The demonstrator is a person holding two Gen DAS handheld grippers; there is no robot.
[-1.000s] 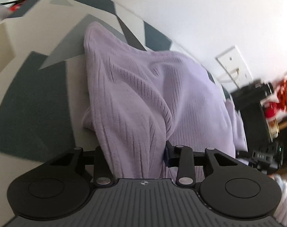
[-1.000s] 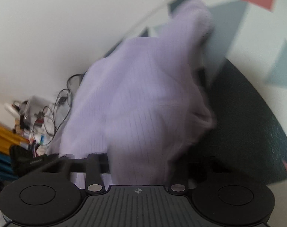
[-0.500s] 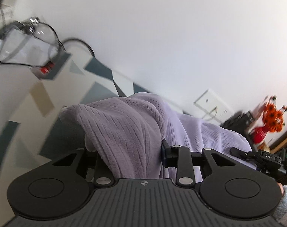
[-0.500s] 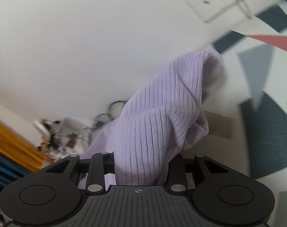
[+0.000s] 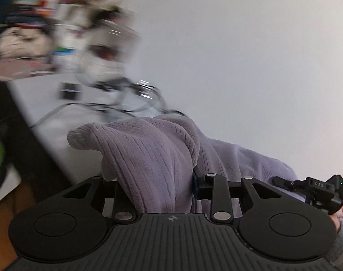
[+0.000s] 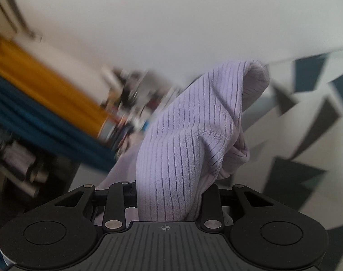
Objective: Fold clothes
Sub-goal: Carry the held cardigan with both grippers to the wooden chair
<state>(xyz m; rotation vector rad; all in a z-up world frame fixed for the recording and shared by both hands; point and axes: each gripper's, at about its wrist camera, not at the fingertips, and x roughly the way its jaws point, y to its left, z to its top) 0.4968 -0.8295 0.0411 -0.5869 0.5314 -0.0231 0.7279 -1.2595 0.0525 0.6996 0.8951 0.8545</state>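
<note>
A lilac ribbed garment (image 5: pixel 153 158) is seen bunched between the jaws of the left hand-held gripper (image 5: pixel 156 185), lower centre of the frame; the cloth is gripped. The same garment (image 6: pixel 189 135) is clamped likewise in the right hand-held gripper (image 6: pixel 169 194). It hangs clear, a patterned surface (image 6: pixel 307 135) showing at right. Risk judged: only thick bunches are pinched, so a layer may slip out under tension. Cables (image 5: pixel 126 103) on the white bench (image 5: pixel 47 103), mid left, could be snagged by the trailing edge.
</note>
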